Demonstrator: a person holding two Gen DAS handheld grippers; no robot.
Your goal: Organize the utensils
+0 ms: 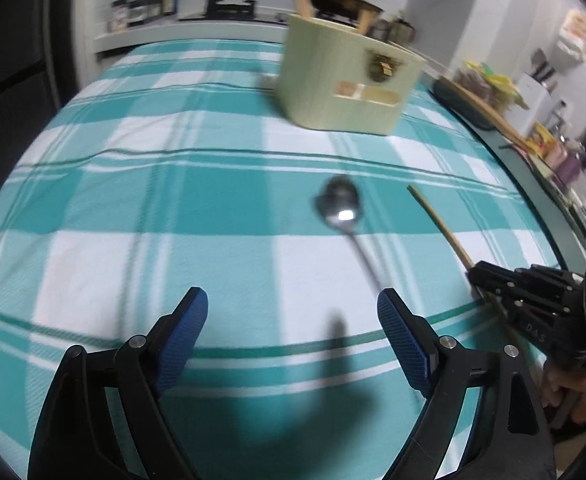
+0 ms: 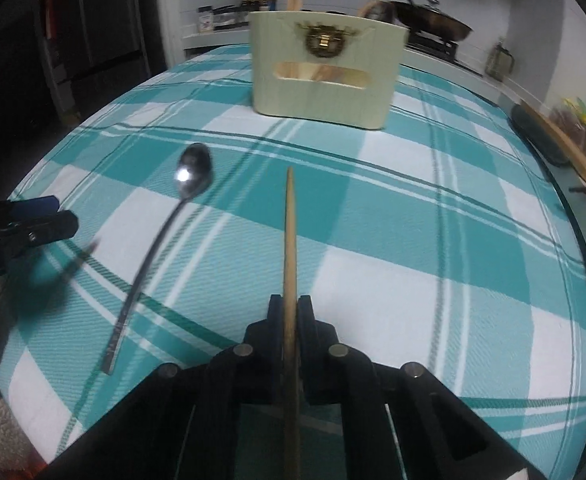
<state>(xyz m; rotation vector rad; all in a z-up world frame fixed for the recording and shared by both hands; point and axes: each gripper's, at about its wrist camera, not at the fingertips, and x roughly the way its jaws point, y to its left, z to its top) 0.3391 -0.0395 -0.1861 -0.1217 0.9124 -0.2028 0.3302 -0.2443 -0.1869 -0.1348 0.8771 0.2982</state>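
Right gripper [image 2: 289, 312] clamped on wooden chopstick [image 2: 290, 232]; keep it level w/ tip toward holder box [image 2: 325, 84] (slot up top). Left gripper [image 1: 293, 320] wide open, empty, over spoon [image 1: 343, 208].

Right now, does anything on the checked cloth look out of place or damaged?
Nothing looks damaged or spilled. A metal spoon lies loose on the checked cloth, outside the pale wooden box. The right gripper is shut on a wooden chopstick; the left gripper is open and empty.
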